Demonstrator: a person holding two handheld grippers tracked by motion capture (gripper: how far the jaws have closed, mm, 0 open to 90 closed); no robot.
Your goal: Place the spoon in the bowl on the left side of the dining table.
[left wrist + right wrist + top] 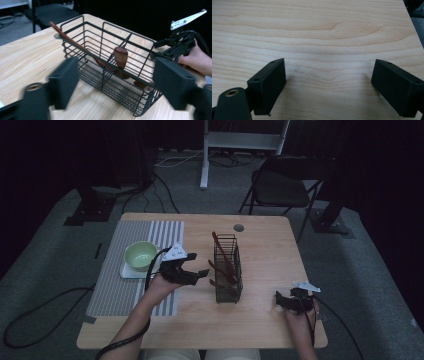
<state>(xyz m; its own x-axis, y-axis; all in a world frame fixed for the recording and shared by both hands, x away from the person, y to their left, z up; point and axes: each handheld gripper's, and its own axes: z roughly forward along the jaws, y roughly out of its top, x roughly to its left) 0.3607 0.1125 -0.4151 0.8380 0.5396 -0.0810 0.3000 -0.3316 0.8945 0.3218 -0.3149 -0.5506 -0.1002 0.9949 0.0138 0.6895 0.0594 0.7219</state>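
A black wire basket (228,292) stands upright at the middle of the wooden table (265,250). Several brown wooden utensils (222,256) lean inside it. In the left gripper view the basket (117,92) lies just beyond my jaws, with a rounded wooden handle (121,56) sticking up in it. My left gripper (196,264) (118,85) hovers beside the basket's left side, open, with nothing between its fingers. My right gripper (287,301) (328,86) rests low near the table's front right corner, open over bare wood. It also appears past the basket as the right gripper (172,46).
A pale green bowl (141,254) sits on a white square plate (129,271) on a grey striped placemat (117,290) at the table's left. A round cable hole (239,227) is near the far edge. A folding chair (280,187) stands behind the table.
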